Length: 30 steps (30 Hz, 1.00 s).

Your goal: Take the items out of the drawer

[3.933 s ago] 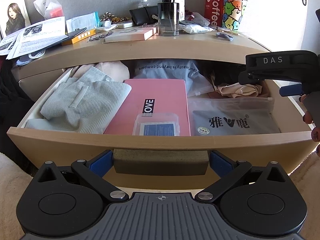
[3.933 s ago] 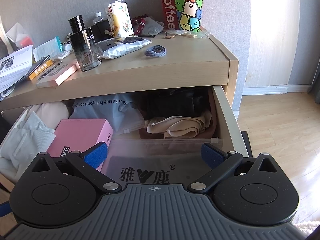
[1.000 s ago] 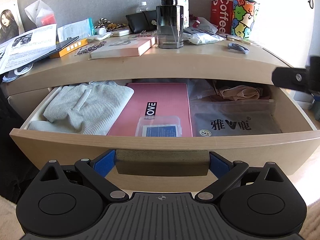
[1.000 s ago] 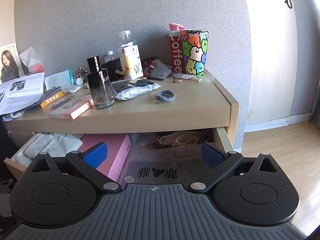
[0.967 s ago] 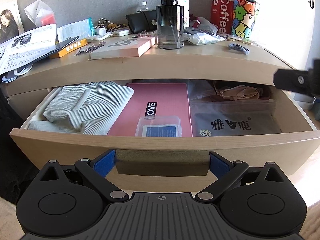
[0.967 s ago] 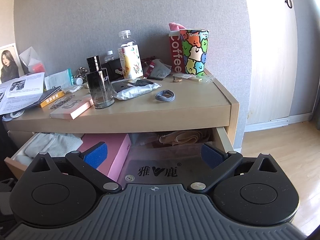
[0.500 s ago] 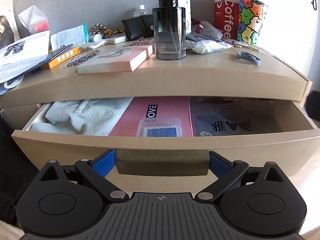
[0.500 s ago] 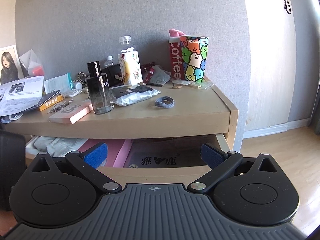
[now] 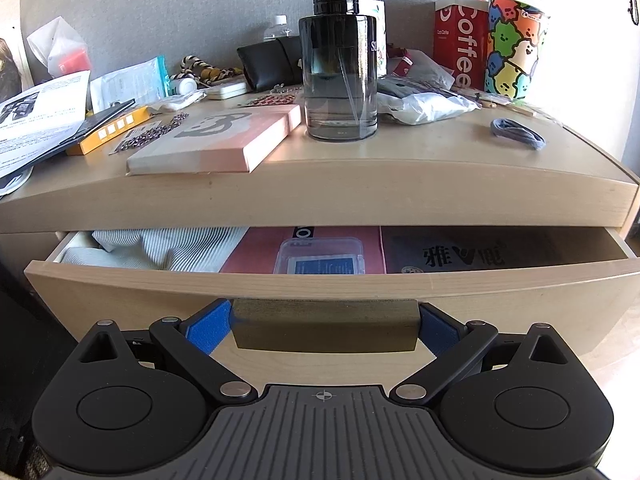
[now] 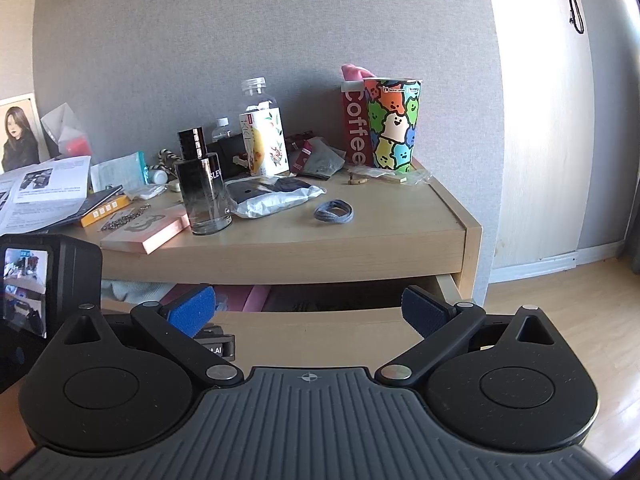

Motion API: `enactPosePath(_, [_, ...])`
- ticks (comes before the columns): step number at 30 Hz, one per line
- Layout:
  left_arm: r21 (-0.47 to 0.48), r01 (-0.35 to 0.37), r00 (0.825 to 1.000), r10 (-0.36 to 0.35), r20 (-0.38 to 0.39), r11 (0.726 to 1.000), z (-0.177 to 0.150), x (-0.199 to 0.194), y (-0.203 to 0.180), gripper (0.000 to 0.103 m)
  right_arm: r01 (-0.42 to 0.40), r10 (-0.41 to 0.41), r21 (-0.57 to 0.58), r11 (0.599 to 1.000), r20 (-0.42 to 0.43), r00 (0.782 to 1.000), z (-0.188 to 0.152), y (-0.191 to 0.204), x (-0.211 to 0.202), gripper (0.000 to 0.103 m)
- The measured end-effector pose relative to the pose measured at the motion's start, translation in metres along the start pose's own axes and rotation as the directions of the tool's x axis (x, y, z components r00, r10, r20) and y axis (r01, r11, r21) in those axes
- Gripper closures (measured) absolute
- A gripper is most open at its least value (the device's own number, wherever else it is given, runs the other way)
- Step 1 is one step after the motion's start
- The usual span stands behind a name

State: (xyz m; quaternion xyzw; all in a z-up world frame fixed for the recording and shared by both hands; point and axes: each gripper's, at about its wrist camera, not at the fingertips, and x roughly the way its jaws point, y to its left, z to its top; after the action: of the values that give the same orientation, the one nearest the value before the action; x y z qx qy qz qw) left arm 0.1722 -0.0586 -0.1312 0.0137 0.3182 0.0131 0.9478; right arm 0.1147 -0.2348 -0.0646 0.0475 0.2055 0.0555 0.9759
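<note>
My left gripper (image 9: pixel 325 332) is shut on the dark handle (image 9: pixel 326 320) of the pale wood drawer (image 9: pixel 120 300), which stands only a little way out. Through the gap I see a striped cloth (image 9: pixel 176 246), a pink box (image 9: pixel 260 248) with a clear plastic case (image 9: pixel 320 258) on it, and a zip bag (image 9: pixel 460 254) with printed characters. My right gripper (image 10: pixel 310 312) hangs open and empty in front of the drawer front (image 10: pixel 320 332), apart from it. The left gripper's body (image 10: pixel 40 280) shows at the left of the right wrist view.
The desk top (image 9: pixel 400 160) above the drawer is crowded: a dark perfume bottle (image 9: pixel 338 80), a pink book (image 9: pixel 216 136), a colourful cup (image 9: pixel 516 48), a hair tie (image 9: pixel 518 132), papers (image 9: pixel 40 120). Wooden floor (image 10: pixel 560 320) lies to the right.
The drawer has slid inward from wide open to a narrow gap, with my left gripper on its handle. My right gripper has drawn back and up from over the drawer.
</note>
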Motion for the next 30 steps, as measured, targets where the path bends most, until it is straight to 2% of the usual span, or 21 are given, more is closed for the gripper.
enactPosePath(15, [0.012, -0.025, 0.999, 0.025, 0.022, 1.000, 0.025, 0.036, -0.007, 0.004, 0.007, -0.007, 0.002, 1.000, 0.000, 1.000, 0.000, -0.001, 0.004, 0.000])
enactPosePath(30, [0.011, -0.021, 0.999, 0.021, 0.028, 1.000, 0.030, 0.044, -0.009, 0.004, 0.010, -0.010, -0.001, 1.000, -0.004, 1.000, 0.000, 0.000, 0.006, 0.000])
